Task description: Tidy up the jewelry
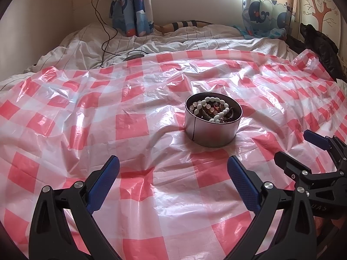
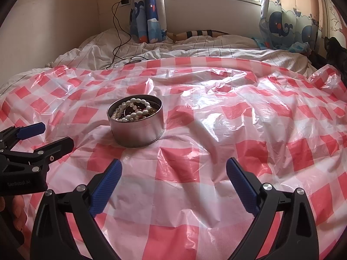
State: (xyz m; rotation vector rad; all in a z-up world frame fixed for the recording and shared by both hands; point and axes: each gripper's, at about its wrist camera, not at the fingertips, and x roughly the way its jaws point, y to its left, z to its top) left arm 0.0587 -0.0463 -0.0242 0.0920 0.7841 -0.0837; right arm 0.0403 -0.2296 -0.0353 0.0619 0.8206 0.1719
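Observation:
A round silver tin [image 1: 211, 133] [image 2: 136, 133] stands on the red-and-white checked plastic sheet. It holds a heap of jewelry: white bead bracelets [image 1: 213, 106] [image 2: 134, 108] on top of darker pieces. My left gripper [image 1: 173, 162] is open and empty, a short way in front of the tin. My right gripper [image 2: 173, 164] is open and empty too, in front of the tin and to its right. In the left wrist view the right gripper [image 1: 299, 147] shows at the right edge. In the right wrist view the left gripper [image 2: 54, 136] shows at the left edge.
The checked sheet [image 1: 134, 125] [image 2: 249, 130] is crinkled and covers a bed with a white striped duvet [image 1: 164, 43]. A black cable [image 1: 102, 21] runs from a wall socket onto the bed. Whale-print curtains [image 2: 149, 10] hang at the window. A dark bundle [image 1: 318, 43] lies far right.

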